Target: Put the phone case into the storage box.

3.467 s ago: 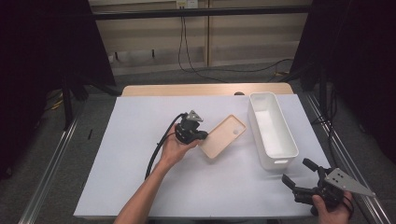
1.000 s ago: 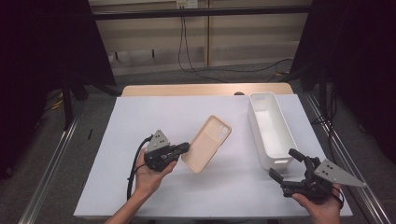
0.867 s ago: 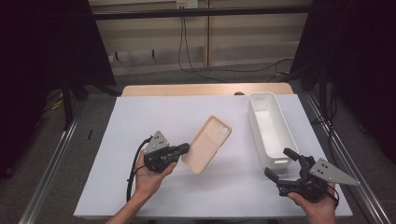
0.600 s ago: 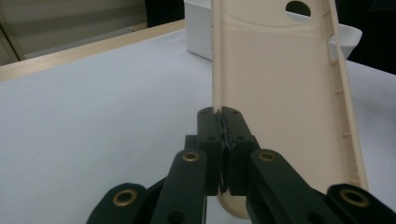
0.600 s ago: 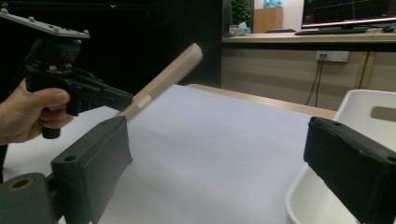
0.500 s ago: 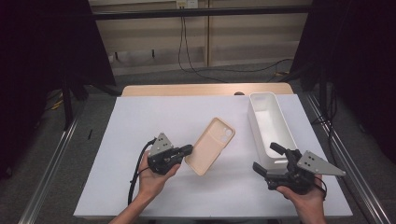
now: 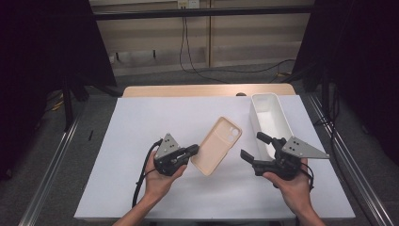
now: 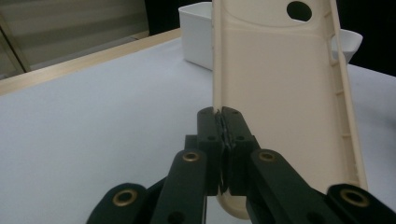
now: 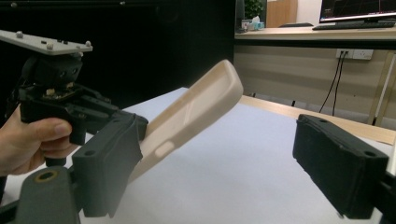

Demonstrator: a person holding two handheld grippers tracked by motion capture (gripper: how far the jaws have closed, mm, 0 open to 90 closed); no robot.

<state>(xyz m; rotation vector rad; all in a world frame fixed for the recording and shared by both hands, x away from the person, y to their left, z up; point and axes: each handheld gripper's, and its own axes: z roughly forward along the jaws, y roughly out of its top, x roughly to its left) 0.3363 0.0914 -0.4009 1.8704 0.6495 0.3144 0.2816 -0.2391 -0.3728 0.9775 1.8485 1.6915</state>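
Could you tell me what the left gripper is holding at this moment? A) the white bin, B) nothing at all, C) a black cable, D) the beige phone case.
D: the left gripper has its fingers pinched shut on the edge of the beige phone case, which is tilted up off the table, while the white bin stands apart.

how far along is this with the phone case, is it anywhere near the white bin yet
Done: the left gripper is shut on the bottom rim of the beige phone case and holds it tilted up off the white table. In hand: the right gripper, jaws wide and just been narrowing with nothing between them, points at the case. Left: the white bin holds nothing, so the case probably goes there.
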